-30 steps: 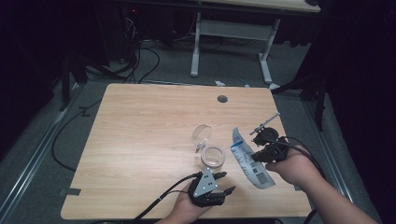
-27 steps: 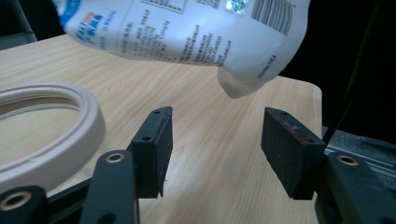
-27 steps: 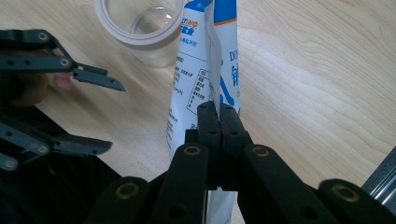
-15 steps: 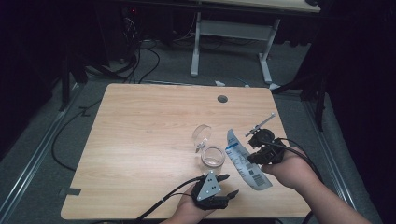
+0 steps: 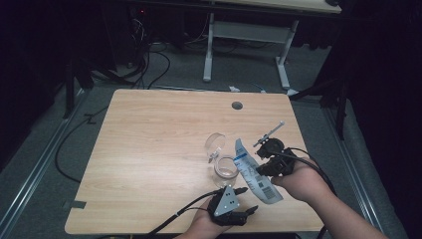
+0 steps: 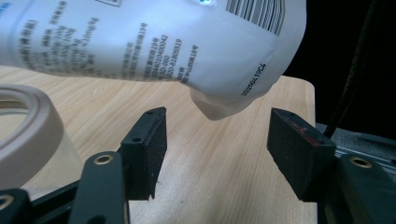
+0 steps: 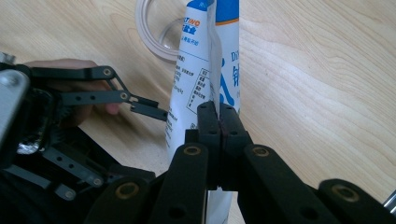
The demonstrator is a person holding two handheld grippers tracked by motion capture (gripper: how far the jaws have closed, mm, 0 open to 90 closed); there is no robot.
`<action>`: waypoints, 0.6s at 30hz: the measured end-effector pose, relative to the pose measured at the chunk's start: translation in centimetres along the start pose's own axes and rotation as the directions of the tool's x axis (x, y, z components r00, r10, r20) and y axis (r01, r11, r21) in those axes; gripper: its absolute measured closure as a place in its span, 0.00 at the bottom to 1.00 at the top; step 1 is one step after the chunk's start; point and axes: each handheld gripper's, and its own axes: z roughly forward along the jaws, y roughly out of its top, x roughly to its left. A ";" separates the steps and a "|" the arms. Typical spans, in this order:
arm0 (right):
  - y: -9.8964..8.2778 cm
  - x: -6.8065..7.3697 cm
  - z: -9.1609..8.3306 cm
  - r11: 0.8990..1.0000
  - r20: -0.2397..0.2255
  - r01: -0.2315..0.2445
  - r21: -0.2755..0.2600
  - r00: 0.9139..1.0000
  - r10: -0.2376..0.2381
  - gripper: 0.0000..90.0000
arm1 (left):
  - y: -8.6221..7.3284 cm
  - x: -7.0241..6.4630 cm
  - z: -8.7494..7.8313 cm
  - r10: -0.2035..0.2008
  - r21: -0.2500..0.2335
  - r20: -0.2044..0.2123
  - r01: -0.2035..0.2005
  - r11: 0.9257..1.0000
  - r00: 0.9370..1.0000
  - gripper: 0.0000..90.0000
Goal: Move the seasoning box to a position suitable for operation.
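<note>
White glossy plastic pouch (image 5: 256, 172) with blue print, small text and a barcode, soft and creased, hangs tilted above the light wood-grain bench (image 5: 149, 149), just right of the jars. Right claw (image 7: 218, 114) is clamped tight on the pouch's thin flat edge, jaws pressed together with only the film between them; right hand (image 5: 298, 181) comes in from the lower right, wrist angled toward the bench middle, black cable trailing off it. Left claw (image 6: 217, 140) sits at the near bench edge, pointing up toward the pouch's bottom corner; its jaws have just been opening and now stand wide, blocky black pads on either side below the pouch's rounded corner, not touching it. Left hand (image 5: 211, 226) is low at the bottom edge under the grey three-cornered plate (image 5: 227, 201). Clear round jar (image 5: 225, 172) stands upright on the bench just left of the pouch, pale thick rim visible in the left gripper view. Second clear jar (image 5: 215, 145) lies on its side just behind it. Round cable hole (image 5: 237, 105) sits near the bench's far edge.
</note>
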 end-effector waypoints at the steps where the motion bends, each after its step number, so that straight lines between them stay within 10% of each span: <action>1: 0.1 0.0 0.0 1.000 -0.003 0.001 0.000 1.000 -0.001 1.00 | 0.0 0.0 0.1 -0.002 0.002 -0.001 0.002 1.000 1.000 0.42; 18: 0.4 0.6 0.3 1.000 -0.016 -0.003 -0.001 1.000 0.003 1.00 | 0.0 -0.1 1.6 -0.010 0.015 -0.005 0.010 1.000 1.000 0.44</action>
